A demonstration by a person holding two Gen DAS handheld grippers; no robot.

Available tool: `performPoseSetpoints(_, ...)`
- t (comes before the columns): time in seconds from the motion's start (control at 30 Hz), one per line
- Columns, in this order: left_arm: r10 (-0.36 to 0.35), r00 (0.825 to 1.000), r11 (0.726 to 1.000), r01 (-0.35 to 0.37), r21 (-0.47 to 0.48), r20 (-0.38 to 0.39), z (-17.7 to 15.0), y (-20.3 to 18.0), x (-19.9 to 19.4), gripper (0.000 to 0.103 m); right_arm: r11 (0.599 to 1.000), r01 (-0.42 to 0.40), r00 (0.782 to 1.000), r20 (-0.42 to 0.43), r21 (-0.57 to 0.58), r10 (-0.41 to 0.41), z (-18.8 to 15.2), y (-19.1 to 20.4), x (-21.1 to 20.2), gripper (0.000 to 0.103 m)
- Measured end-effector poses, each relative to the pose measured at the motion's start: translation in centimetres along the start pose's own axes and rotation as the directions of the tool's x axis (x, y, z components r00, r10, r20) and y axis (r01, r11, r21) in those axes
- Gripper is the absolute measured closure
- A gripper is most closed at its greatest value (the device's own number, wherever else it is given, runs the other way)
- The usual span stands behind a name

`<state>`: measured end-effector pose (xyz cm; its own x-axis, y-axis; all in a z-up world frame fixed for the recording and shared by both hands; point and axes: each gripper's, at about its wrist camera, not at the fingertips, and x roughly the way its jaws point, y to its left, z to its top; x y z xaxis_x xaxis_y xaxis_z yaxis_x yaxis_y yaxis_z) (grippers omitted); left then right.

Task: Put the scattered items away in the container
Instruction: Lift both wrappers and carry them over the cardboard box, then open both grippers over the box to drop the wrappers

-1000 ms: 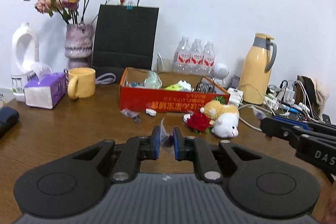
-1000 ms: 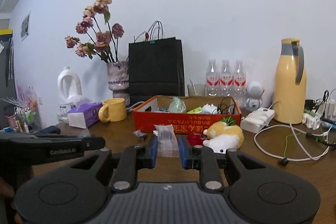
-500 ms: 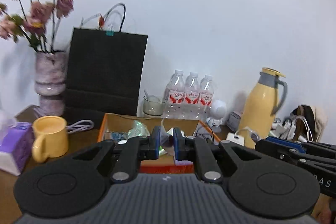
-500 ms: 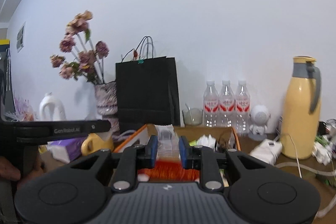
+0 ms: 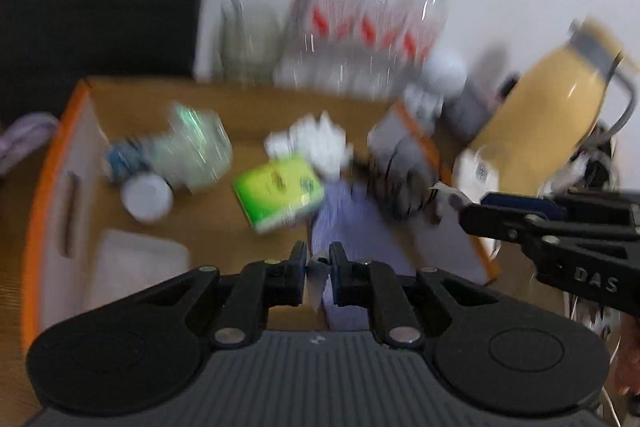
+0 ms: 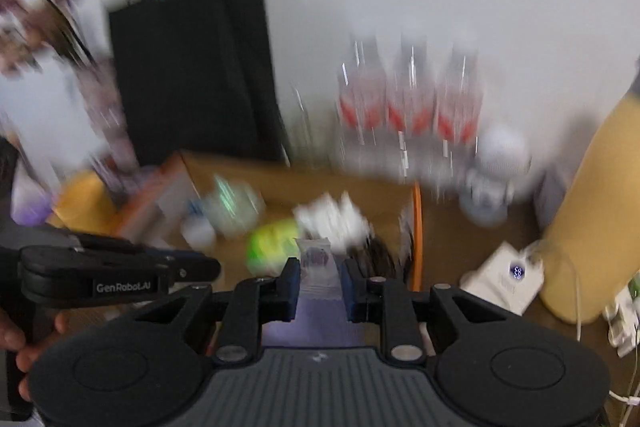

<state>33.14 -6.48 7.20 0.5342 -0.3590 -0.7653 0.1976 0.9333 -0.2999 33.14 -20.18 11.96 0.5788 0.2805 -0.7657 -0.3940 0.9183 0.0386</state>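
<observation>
— Over the cardboard box [image 5: 60, 163], both grippers hover. The left gripper [image 5: 318, 259] pinches a scrap of wrapper [image 5: 316, 281]; the right gripper [image 6: 319, 273] clamps a clear packet [image 6: 316, 261].

— Risks?

— Letting go near the orange rim, I'd guess; light plastic could flutter onto the tabletop.
</observation>
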Motion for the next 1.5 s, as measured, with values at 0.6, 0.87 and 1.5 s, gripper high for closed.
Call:
performPoseSetpoints(0.6, 0.029, 0.988, 0.999, -0.033, -0.022, -0.152, -0.5, 1.9, 3.3, 0.051, 0.993, 0.021, 0.936, -0.352, 0.117, 0.022, -2.4, -0.7, 6.9, 0.058)
performPoseSetpoints(0.87, 0.068, 0.989, 0.998, -0.07, -0.009, -0.129, 1.0, 1.4, -0.5, 0.025, 0.979, 0.011, 0.953, -0.298, 0.202, 0.051, -1.5, -1.2, 4.2, 0.036)
performPoseSetpoints(1.5, 0.277, 0.737, 0.943, -0.332, -0.027, 0.616, -10.0, -0.2, -11.6, 0.0, 0.994, 0.032, 0.82, 0.565, 0.108, -0.088, -11.3, 4.4, -6.6, 0.009)
